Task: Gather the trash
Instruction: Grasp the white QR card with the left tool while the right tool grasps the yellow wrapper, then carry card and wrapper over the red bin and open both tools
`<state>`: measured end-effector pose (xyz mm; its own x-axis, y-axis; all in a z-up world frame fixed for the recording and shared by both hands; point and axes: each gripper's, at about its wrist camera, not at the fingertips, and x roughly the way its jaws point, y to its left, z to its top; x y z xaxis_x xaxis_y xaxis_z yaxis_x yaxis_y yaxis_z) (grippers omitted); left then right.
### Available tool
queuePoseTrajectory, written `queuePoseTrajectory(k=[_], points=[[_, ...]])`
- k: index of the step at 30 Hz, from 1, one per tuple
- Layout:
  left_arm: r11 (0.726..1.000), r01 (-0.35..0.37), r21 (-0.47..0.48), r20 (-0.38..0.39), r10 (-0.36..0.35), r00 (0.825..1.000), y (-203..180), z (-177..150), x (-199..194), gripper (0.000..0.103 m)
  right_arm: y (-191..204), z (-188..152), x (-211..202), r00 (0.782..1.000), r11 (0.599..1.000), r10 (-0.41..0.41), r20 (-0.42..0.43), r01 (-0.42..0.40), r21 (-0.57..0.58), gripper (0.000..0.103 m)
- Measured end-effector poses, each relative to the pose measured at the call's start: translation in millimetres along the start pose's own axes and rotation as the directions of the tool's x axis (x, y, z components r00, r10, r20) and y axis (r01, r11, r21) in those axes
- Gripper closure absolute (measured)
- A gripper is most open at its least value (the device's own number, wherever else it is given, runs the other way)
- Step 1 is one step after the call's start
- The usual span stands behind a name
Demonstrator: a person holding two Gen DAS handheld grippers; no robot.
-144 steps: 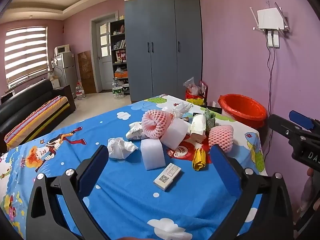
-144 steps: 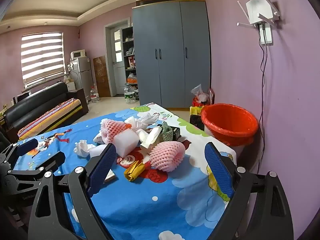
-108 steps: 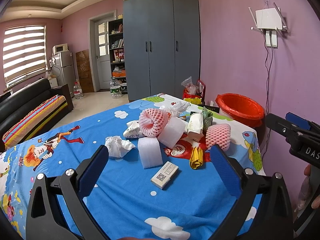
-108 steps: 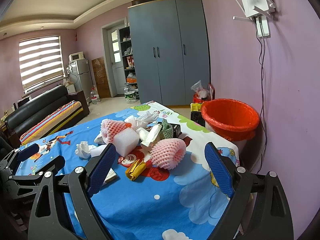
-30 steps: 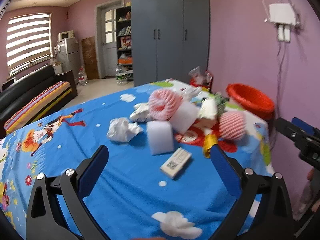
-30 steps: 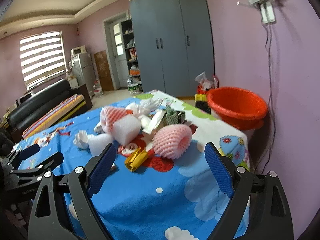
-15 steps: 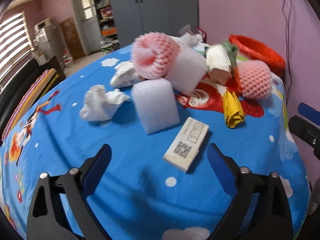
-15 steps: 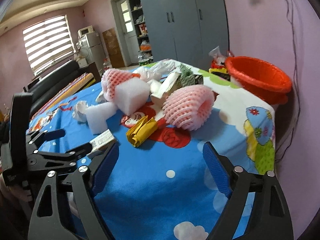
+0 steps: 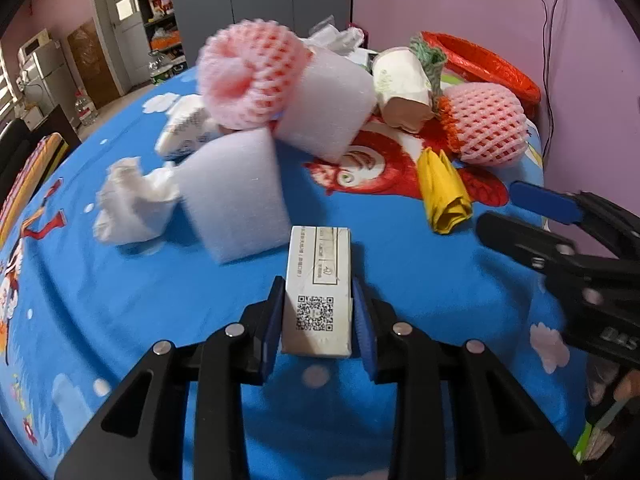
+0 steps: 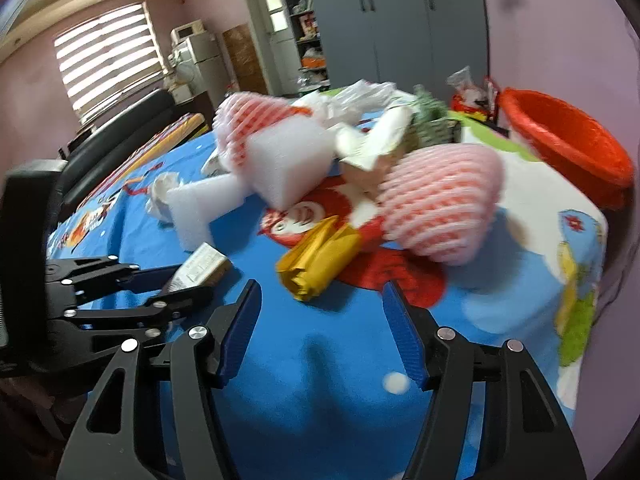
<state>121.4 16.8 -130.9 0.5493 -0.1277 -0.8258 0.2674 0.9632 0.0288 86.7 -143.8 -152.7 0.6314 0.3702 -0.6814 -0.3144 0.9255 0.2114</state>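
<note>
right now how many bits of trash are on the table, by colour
pink foam fruit nets: 2
white foam blocks: 2
white crumpled tissue: 1
white small box with a QR code: 1
white printed packet: 1
white paper roll: 1
yellow wrapper: 1
total I can tell apart: 9

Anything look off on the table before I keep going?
Nothing stands out beyond the trash itself. The small box sits squarely in the left gripper; the yellow wrapper lies just ahead of the right gripper.
</note>
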Motion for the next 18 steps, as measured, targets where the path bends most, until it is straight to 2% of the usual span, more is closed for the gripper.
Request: queuePoseTrajectory(k=[4,7,9,11,14,18], points=[[1.000,-0.017,-0.022,0.058,0.019,0.998,17,-9,-23,0.071,12,4,16,1.000,1.000,0.008,-0.020,-0.008,-0.010,0.043],[0.999,-0.027,-0.037,0.096,0.031,0.995,23,-12,-39,0.071,18,11,28,1.000,1.000,-0.017,-0.019,0.016,-0.020,0.043],[0.998,-0.038,-0.045,0.124,0.043,0.991,27,-13,-48,0.071,19,14,36,0.999,0.999,-0.033,-0.030,0.032,-0.026,0.051],[0.997,-0.055,-0.048,0.139,0.061,0.988,29,-14,-57,0.071,19,14,41,0.998,0.999,-0.035,-0.042,0.034,-0.026,0.066],[0.997,-0.073,-0.041,0.174,0.079,0.982,26,-9,-64,0.071,17,10,37,1.000,0.999,-0.008,-0.030,0.007,-0.040,0.080],[0.995,-0.078,-0.056,0.195,0.088,0.977,18,-1,-67,0.071,17,9,19,0.999,0.997,0.032,0.010,-0.031,-0.075,0.080]])
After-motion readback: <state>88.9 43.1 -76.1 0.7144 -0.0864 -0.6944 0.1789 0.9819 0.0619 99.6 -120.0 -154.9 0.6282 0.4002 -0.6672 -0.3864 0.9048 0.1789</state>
